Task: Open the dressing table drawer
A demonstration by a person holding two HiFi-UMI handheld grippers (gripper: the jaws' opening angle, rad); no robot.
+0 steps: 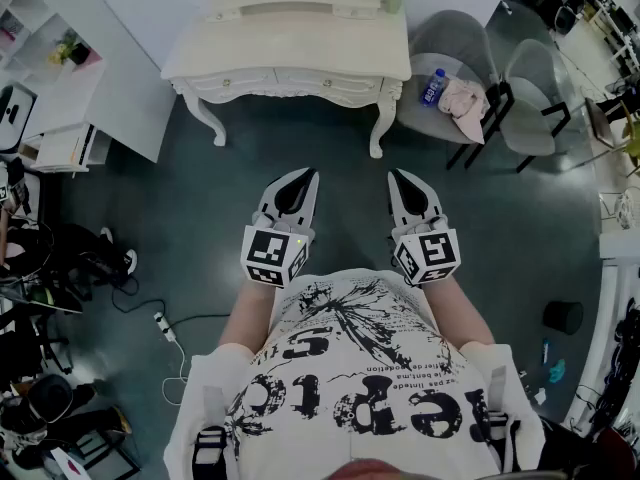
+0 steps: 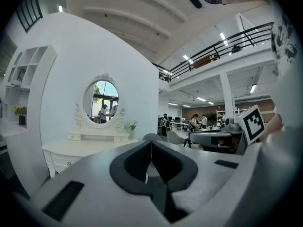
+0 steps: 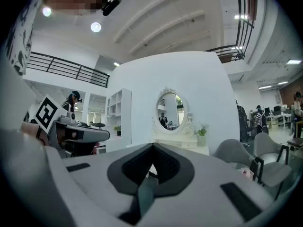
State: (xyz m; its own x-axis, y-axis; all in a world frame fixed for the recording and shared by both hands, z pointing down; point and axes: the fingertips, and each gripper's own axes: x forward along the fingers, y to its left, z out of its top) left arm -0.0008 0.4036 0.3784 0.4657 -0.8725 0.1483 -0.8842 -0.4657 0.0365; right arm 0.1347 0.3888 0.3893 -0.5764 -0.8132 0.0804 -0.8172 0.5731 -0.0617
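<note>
A white dressing table (image 1: 290,53) with curved legs stands against the far wall, its drawers (image 1: 262,83) closed along the front. An oval mirror (image 2: 100,102) rises above the dressing table (image 2: 75,150), and the mirror (image 3: 170,110) shows again in the right gripper view. My left gripper (image 1: 308,174) and right gripper (image 1: 395,175) hang side by side over the dark floor, well short of the table. Both point toward it, jaws together, nothing between them. The left gripper (image 2: 151,141) and the right gripper (image 3: 152,145) show their tips meeting.
Two grey chairs (image 1: 460,63) stand right of the table, one holding a bottle (image 1: 432,86) and a pink cloth (image 1: 465,98). A white shelf unit (image 1: 70,118) sits at left. A power strip with cable (image 1: 165,326) lies on the floor near my left side.
</note>
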